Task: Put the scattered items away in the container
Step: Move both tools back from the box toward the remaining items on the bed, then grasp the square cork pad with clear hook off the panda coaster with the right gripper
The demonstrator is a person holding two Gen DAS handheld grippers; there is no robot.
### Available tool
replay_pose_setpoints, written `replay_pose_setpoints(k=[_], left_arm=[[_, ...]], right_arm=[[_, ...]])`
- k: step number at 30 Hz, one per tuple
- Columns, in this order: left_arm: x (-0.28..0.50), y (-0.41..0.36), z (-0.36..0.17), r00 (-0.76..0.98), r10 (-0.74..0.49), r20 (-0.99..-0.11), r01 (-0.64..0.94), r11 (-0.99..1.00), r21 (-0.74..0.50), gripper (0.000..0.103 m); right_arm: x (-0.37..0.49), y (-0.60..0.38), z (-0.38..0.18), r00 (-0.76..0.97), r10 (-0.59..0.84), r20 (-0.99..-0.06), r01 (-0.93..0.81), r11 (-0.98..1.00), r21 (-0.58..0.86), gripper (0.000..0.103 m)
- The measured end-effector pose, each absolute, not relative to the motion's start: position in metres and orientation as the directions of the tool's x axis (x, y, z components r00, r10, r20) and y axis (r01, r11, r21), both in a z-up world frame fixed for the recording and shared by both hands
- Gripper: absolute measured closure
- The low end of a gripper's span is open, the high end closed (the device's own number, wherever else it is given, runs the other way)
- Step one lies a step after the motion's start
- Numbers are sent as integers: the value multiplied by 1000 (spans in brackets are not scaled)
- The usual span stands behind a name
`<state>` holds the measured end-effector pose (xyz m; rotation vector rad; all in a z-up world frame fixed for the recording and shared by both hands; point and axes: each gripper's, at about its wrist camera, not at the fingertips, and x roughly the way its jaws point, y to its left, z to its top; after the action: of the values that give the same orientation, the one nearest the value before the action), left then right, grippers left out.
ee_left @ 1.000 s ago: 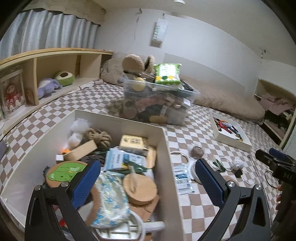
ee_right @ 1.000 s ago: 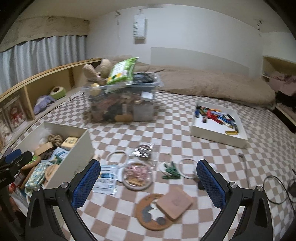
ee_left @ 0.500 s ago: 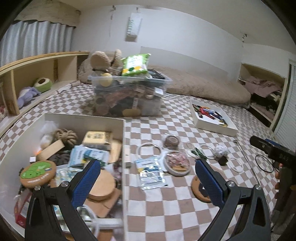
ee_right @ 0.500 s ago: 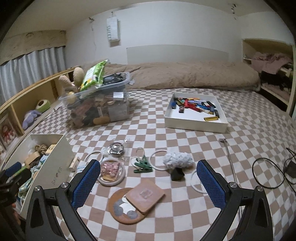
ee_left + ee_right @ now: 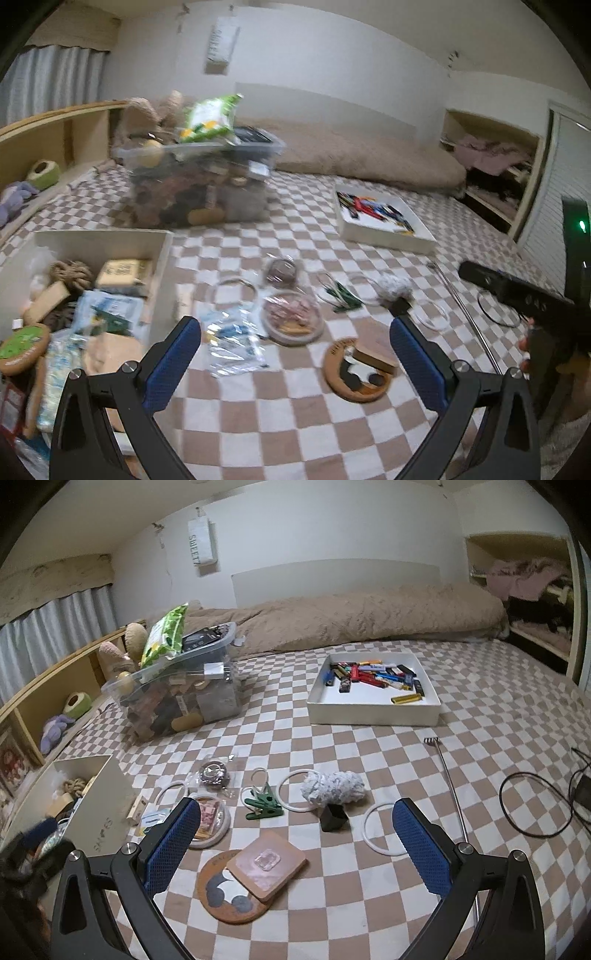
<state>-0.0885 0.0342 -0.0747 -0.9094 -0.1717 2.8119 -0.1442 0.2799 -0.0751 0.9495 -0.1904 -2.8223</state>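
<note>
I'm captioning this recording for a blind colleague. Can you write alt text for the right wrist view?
The open right gripper hovers over a checkered bedspread scattered with small items: a square coaster lying on a round one, a green clip, white rings and a round lidded dish. A half-filled cardboard box sits at left.

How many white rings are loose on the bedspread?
4 white rings: one beside the box, a smaller one behind the green clip, one against the fluffy bundle, one right of the black cup. Others may be hidden.

box (image 5: 74, 805) left | clip (image 5: 264, 805) behind coaster (image 5: 229, 890) | tray (image 5: 373, 709) far behind
</note>
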Motion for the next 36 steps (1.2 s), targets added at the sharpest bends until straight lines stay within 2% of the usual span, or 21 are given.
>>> replay_pose_setpoints(k=[11,24,36], left_arm=[[-101,94,-129,-693,297,-657,-293,-949,-119,0],[-133,122,-171,-616,275,-739,-317,-944,-87,0],[-148,141,-196,-580,225,-783,-327,-945,-29,1]], right_arm=[[-156,294,-97,-759,-206,-618,91,-973,212,0],[-176,292,-123,-704,-255,-663,112,-961,252,0],[-186,292,-141,-670,-232,-705,96,-969,228,0]])
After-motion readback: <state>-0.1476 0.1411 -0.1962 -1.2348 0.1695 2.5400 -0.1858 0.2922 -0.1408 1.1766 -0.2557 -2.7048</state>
